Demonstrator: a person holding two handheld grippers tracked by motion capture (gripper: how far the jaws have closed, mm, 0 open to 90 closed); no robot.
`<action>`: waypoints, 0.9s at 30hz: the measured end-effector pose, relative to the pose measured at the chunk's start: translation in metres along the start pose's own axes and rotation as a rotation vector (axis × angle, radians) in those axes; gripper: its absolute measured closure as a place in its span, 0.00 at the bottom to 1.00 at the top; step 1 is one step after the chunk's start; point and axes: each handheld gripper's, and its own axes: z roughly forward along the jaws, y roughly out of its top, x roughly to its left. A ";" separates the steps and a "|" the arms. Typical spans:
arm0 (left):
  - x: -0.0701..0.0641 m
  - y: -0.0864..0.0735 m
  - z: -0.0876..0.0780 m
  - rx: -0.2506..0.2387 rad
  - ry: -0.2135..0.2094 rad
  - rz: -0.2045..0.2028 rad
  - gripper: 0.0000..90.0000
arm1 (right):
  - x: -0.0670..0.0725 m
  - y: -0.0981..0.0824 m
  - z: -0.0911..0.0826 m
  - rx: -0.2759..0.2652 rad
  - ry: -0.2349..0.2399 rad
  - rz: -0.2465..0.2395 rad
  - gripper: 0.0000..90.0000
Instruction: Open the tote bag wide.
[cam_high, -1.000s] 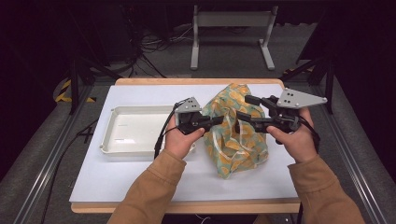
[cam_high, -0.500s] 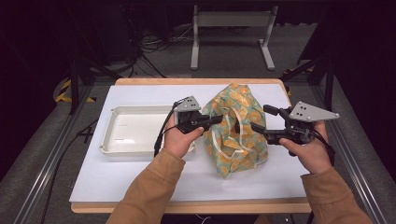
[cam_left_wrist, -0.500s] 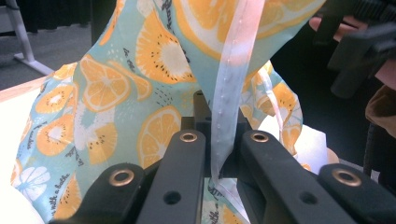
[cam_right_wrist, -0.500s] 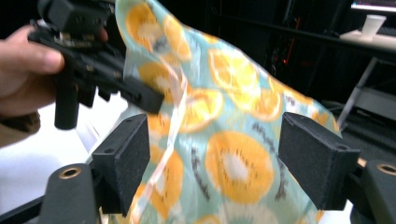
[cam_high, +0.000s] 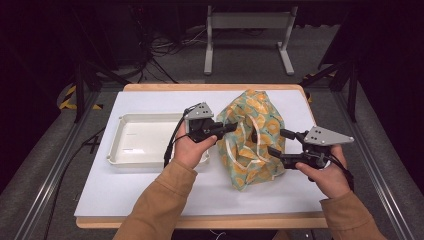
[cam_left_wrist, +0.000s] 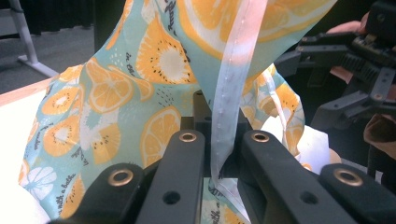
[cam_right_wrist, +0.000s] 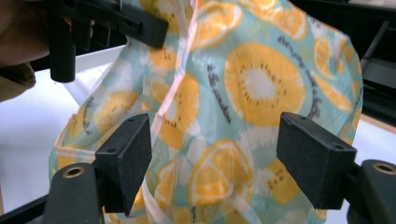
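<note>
White table at frame centre carries a fruit-print bag, its strap pinched by the left hand-held gripper; the right hand-held gripper, jaws spread after just opening, has yet to grasp it.

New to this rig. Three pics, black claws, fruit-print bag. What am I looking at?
No robot: a person holds a handheld two-jaw gripper in each hand. The high view looks down on the table; the other two come from cameras riding on each gripper. On the table sit a white tray and a bag printed with orange slices. The left gripper is shut on the bag's pale strap. The right gripper has just been opening; its pads stand apart before the bag.
</note>
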 end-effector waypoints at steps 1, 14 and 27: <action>0.000 0.000 0.000 0.000 -0.001 0.000 0.99 | 0.000 -0.002 0.001 0.007 -0.001 0.005 0.30; 0.001 0.000 -0.003 -0.005 0.006 0.004 0.99 | -0.004 -0.017 0.005 0.099 -0.026 -0.021 0.69; 0.004 0.001 -0.013 -0.010 0.030 0.009 0.99 | -0.014 -0.009 -0.017 0.057 -0.058 0.008 0.99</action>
